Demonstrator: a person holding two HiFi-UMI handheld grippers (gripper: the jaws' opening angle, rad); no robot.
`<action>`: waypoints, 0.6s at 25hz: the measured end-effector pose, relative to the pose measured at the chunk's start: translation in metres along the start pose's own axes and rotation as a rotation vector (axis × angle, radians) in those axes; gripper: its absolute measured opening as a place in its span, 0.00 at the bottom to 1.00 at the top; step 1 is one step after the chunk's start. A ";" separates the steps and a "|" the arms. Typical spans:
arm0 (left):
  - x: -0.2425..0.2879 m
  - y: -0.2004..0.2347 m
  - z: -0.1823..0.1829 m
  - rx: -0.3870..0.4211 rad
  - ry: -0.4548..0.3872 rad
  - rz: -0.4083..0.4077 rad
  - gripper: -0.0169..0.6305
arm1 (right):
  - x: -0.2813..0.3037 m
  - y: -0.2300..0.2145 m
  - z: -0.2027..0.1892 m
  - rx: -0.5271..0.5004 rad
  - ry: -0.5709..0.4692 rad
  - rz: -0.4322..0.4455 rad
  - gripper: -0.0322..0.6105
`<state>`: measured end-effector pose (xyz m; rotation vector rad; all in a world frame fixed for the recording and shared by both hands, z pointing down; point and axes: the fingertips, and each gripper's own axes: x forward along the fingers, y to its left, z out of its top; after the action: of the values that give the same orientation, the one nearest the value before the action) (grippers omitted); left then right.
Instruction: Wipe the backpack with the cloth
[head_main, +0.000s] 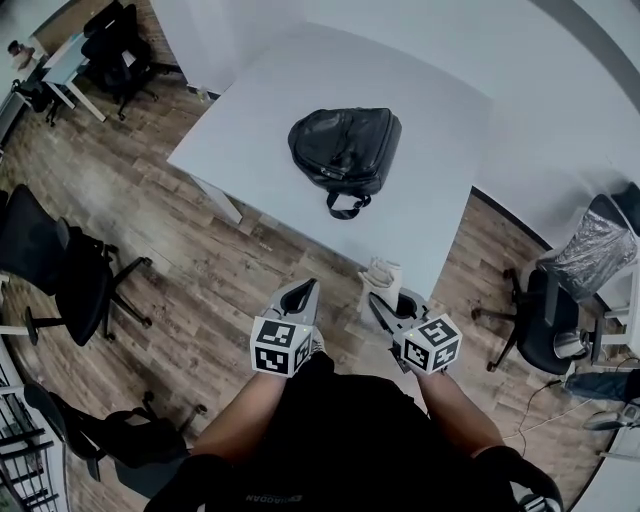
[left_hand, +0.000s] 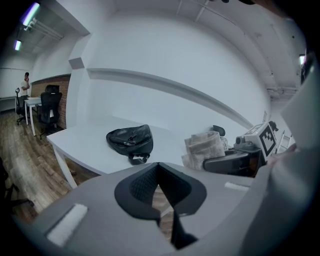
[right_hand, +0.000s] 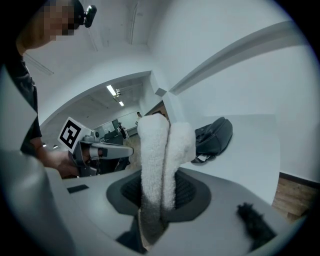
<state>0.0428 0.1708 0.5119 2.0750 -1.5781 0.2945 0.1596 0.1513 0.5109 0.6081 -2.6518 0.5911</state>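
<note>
The wood-plank floor (head_main: 190, 240) takes up most of the room. On it, at twelve o'clock from the person, stands a large white rectangular counter (head_main: 270, 110), set at an angle with one corner nearest them.

Black office chairs stand around it. One (head_main: 60, 270) is at nine o'clock, a second, with a grey cover over its back (head_main: 585, 255), is at three o'clock, and more (head_main: 120, 45) are far off at eleven, by a small desk.

The black leather backpack (head_main: 345, 148) lies flat near the middle of the counter, with its carry loop pointing to six o'clock, toward the person. Nothing is touching it, and both grippers are well short of it, off the counter's near edge and over the floor.

The left gripper (head_main: 302, 292) is held at about seven o'clock from the backpack. Its jaws are pressed together with nothing between them (their dark ribbed pads meet in a thin line in its own view).

The right gripper (head_main: 388, 305) is just beside it, at about six o'clock from the backpack. Its jaws are clamped on a white fluffy folded cloth (right_hand: 160, 160). The cloth stands up out of the jaws in two thick folds, with its free end pointing toward the counter's near corner. It is clear of the backpack.
</note>
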 end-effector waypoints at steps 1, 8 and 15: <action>-0.001 0.006 0.003 -0.003 -0.005 0.001 0.04 | 0.004 0.001 0.003 -0.007 0.003 -0.004 0.20; -0.011 0.049 0.019 0.013 -0.033 0.004 0.04 | 0.034 0.007 0.034 -0.051 -0.016 -0.028 0.20; -0.017 0.076 0.025 -0.005 -0.049 0.014 0.04 | 0.052 0.020 0.062 -0.067 -0.060 -0.027 0.20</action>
<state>-0.0372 0.1573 0.5030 2.0832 -1.6206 0.2467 0.0914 0.1217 0.4736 0.6509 -2.7027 0.4821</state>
